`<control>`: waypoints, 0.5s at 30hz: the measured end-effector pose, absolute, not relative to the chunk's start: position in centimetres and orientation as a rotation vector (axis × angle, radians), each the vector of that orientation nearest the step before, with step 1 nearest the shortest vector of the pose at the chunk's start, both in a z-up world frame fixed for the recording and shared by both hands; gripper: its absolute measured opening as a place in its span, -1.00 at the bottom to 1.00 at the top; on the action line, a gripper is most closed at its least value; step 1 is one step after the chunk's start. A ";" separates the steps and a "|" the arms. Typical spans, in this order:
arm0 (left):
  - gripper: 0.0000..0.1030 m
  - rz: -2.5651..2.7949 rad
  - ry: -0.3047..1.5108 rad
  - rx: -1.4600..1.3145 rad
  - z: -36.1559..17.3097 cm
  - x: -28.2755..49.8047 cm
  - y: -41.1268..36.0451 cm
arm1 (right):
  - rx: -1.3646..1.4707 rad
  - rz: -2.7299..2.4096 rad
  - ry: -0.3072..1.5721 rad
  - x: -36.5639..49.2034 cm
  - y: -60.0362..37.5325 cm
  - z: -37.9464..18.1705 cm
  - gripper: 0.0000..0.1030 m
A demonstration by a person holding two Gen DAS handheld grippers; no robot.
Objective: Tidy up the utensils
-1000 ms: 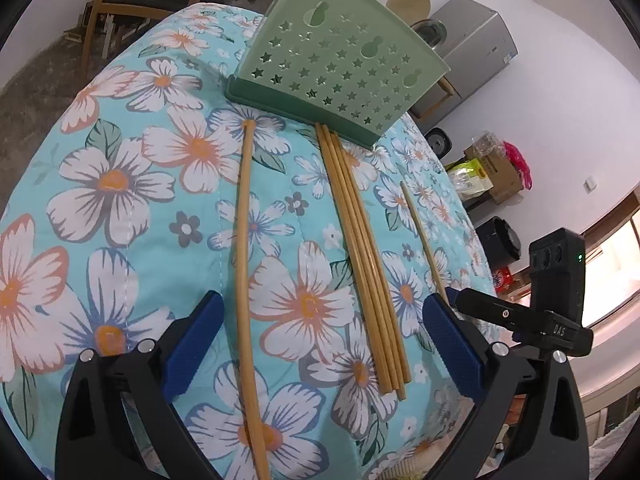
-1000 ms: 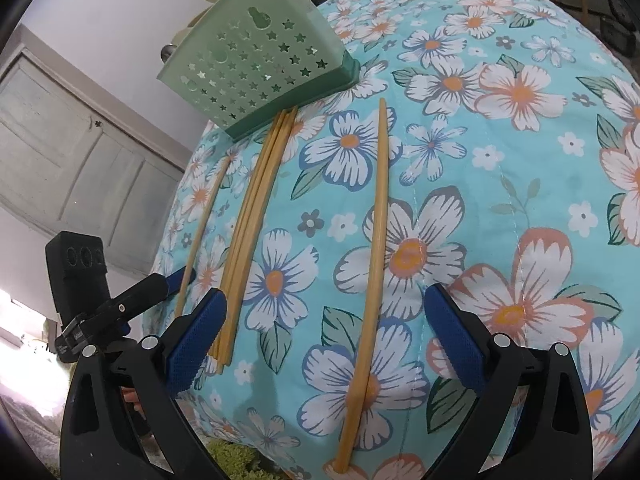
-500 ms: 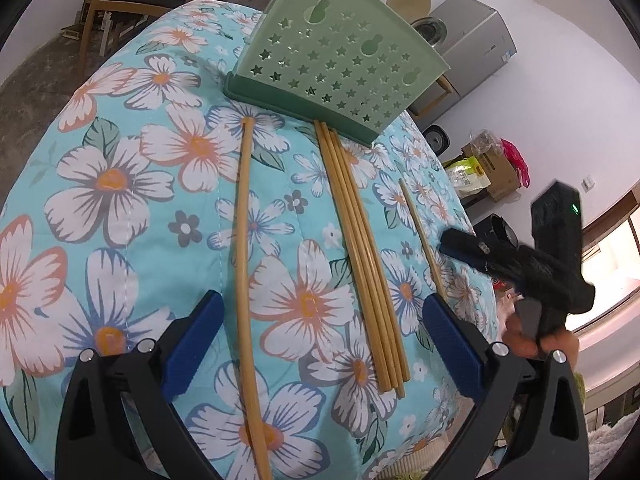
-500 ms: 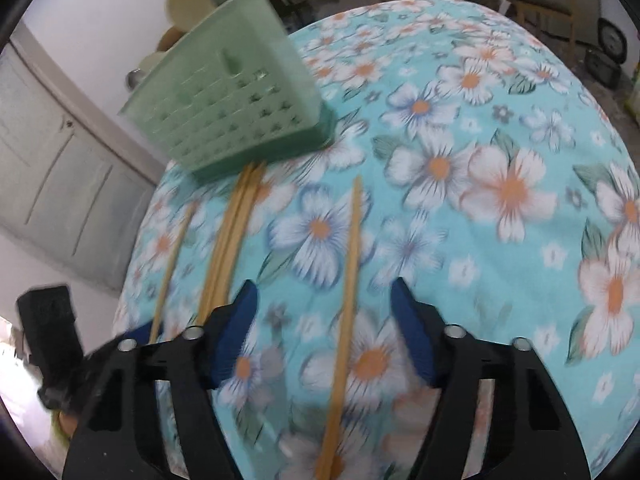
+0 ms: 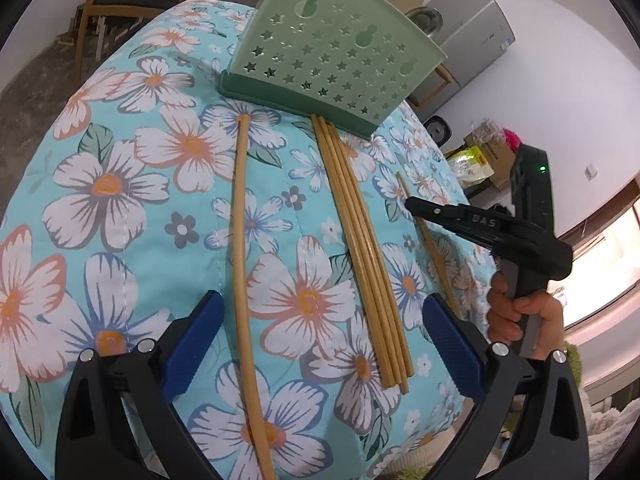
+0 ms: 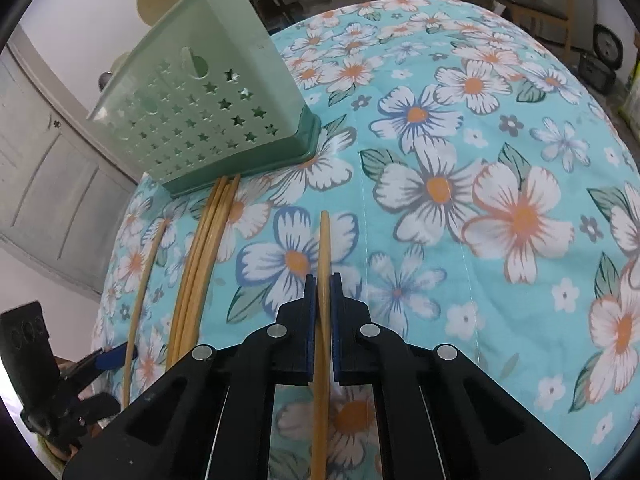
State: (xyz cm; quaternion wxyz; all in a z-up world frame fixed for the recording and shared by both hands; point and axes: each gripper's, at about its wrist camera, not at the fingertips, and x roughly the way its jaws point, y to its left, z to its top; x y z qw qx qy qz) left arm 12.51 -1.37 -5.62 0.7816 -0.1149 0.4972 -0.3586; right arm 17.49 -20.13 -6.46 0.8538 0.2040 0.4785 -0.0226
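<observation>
One chopstick [image 6: 325, 248]: now clamped by right claw [image 6: 320, 286], previously wide apart, at lower centre.
Left claw [image 5: 320, 320]: apart, unmoved.
Holder [image 6: 200, 112]: insertion enabled.

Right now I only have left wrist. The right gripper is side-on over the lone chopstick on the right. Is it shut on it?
Observer: Yes. The right wrist view shows the right gripper shut on the lone chopstick, clamped from both sides.
Operator: Gripped at the end?
Observer: No, partway along. The stick sticks out ahead of the grip and runs on behind it.
Operator: Anything else caught in there?
Observer: No. The bundle of chopsticks lies apart from it, to the left in that view.
</observation>
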 end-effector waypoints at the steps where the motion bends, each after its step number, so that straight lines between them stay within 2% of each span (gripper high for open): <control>1: 0.87 -0.770 1.074 -0.241 -5.5 12.4 -1.5 | 0.435 -0.042 1.006 17.1 -20.1 -6.3 -0.91; 10: 0.59 -0.701 0.992 -0.090 -2.7 13.8 -2.2 | 0.485 -0.020 1.012 15.4 -21.0 -6.8 -0.91; 15: 0.10 -0.646 0.977 0.021 -2.4 16.8 -3.7 | 0.495 -0.011 1.016 15.6 -21.4 -6.7 -0.90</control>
